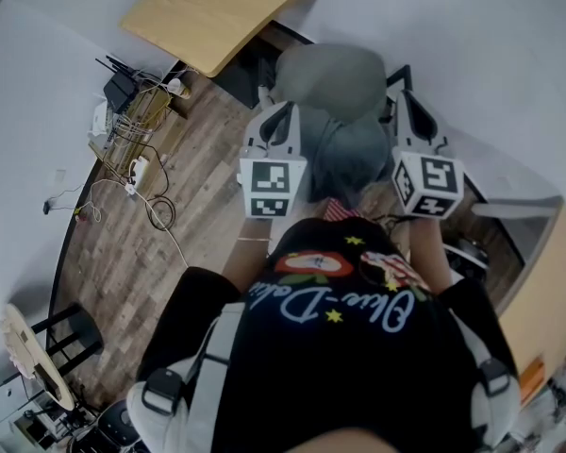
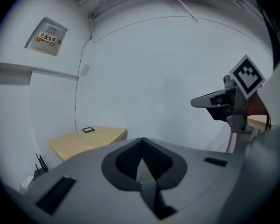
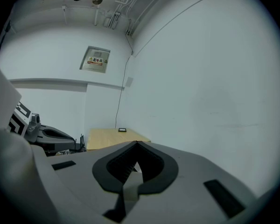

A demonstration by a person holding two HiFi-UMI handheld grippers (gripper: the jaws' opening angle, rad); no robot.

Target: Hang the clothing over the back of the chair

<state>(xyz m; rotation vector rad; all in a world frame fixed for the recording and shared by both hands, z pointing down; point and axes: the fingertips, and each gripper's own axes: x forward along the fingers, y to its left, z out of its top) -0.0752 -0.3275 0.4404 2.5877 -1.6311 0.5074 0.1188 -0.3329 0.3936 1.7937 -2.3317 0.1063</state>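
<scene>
In the head view a grey garment [image 1: 344, 149] lies bunched over the rounded back of a chair [image 1: 332, 75], just ahead of the person's black printed shirt. My left gripper [image 1: 285, 111] sits at the garment's left side and my right gripper [image 1: 403, 99] at its right, both about level. Seen from its own view, the left gripper [image 2: 141, 140] has its jaws together with no cloth showing past the tips, and the right gripper [image 2: 210, 101] hangs beside it. The right gripper [image 3: 136, 143] is likewise shut with nothing visible in it. Whether either tip touches the garment is hidden.
A light wooden table [image 1: 222, 8] stands past the chair against the white wall, with a small dark object [image 2: 88, 129] on it. Cables and a power strip [image 1: 132, 163] lie on the wood floor at left. A stool [image 1: 66, 338] is at lower left; a white ledge [image 1: 514, 206] at right.
</scene>
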